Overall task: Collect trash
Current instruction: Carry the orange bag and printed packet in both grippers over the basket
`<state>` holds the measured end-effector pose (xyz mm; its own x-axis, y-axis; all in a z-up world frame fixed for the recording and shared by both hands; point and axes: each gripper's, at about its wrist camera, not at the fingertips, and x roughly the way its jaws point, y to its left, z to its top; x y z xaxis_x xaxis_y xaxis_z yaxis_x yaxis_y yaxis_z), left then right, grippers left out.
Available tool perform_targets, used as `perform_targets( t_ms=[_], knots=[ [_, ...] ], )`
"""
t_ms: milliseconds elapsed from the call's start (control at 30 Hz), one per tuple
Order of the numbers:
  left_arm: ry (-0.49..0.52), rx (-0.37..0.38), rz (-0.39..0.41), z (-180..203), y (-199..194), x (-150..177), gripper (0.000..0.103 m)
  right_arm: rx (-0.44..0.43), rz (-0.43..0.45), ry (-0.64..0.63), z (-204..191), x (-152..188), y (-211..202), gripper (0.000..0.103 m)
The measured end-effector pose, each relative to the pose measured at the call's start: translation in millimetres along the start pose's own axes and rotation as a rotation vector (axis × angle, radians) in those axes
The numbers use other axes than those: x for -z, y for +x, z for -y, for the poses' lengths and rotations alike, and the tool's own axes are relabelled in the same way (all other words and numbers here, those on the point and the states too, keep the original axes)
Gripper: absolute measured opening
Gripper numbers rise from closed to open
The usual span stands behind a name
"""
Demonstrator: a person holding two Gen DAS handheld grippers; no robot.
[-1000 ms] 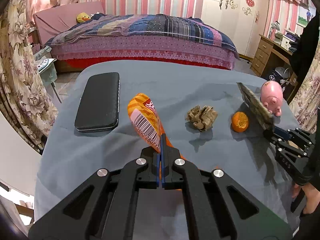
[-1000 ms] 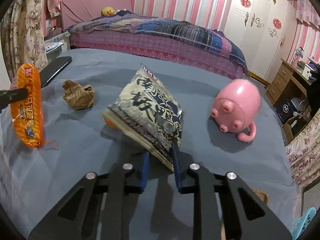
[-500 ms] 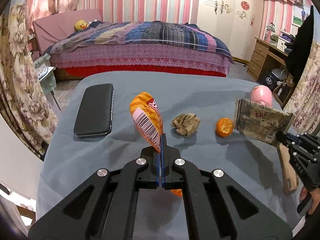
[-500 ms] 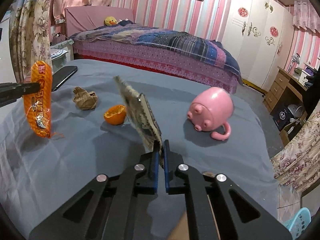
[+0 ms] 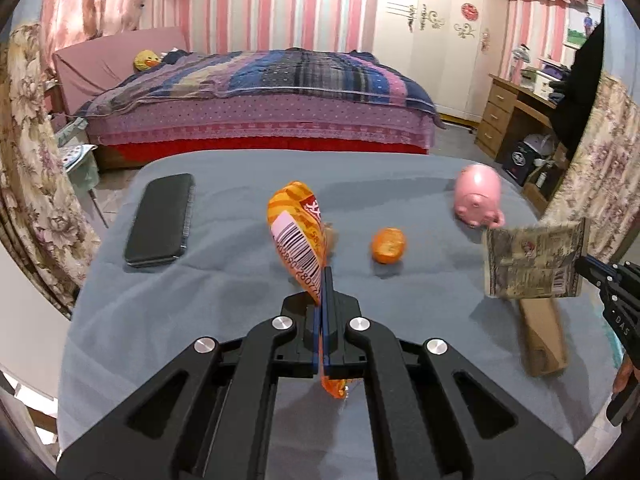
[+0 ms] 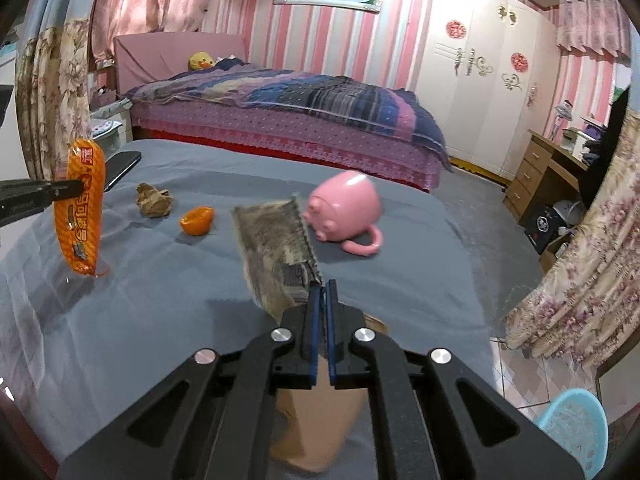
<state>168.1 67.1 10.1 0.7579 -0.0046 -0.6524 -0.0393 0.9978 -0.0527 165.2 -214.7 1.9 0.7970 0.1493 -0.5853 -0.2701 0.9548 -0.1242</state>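
A: From the left, what is held?

B: The left gripper [image 5: 325, 280] is clamped on the orange wrapper [image 5: 298, 236], which hangs clear of the table [image 5: 200, 300]. It looks light, slick and limp; an edge pinch suits it.

A: Next?

B: The paper wad [image 6: 154, 200] at ten o'clock and the peel [image 6: 197, 221] lie loose on the cloth, probably soft and crushable.

A: And right?

B: The right gripper [image 6: 320, 292] pinches the grey packet [image 6: 276, 240] by its corner, at twelve o'clock from the jaws.

A table under a blue-grey cloth [image 5: 224, 292] carries a black phone [image 5: 160, 220], a crumpled brown paper ball [image 6: 154, 200], an orange peel [image 6: 197, 221] and a pink pig mug [image 6: 346, 210] (on its side).
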Motion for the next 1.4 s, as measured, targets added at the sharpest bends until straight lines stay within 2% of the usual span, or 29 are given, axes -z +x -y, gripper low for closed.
perform_targets(
  t_ms=[133,300,433,600,833,1100,1400],
  knots=[
    [0.029,0.011,0.005,26.1,-9.9,3.4,0.000,0.009,0.004,0.016,19.3,10.4,-16.0,0.002],
    [0.030,0.023,-0.001,38.8,-21.3,11.8,0.000,0.016,-0.001,0.048,41.8,23.1,-28.1,0.002],
    [0.068,-0.012,-0.013,38.2,-19.9,21.0,0.000,0.023,-0.005,0.064,49.0,30.6,-31.3,0.002],
    [0.018,-0.016,-0.051,20.7,-6.1,28.3,0.000,0.040,-0.016,0.073,52.3,39.1,-32.0,0.002],
    [0.018,0.001,-0.019,30.6,-16.8,17.2,0.000,0.053,0.019,0.099,64.3,38.9,-49.4,0.002],
    [0.071,0.083,0.030,94.1,-38.1,-2.5,0.000,0.118,0.060,0.135,100.4,44.4,-85.3,0.002],
    [0.153,0.214,0.030,200.8,-46.8,-3.0,0.000,0.245,0.072,0.204,171.3,71.4,-132.0,0.002]
  ],
)
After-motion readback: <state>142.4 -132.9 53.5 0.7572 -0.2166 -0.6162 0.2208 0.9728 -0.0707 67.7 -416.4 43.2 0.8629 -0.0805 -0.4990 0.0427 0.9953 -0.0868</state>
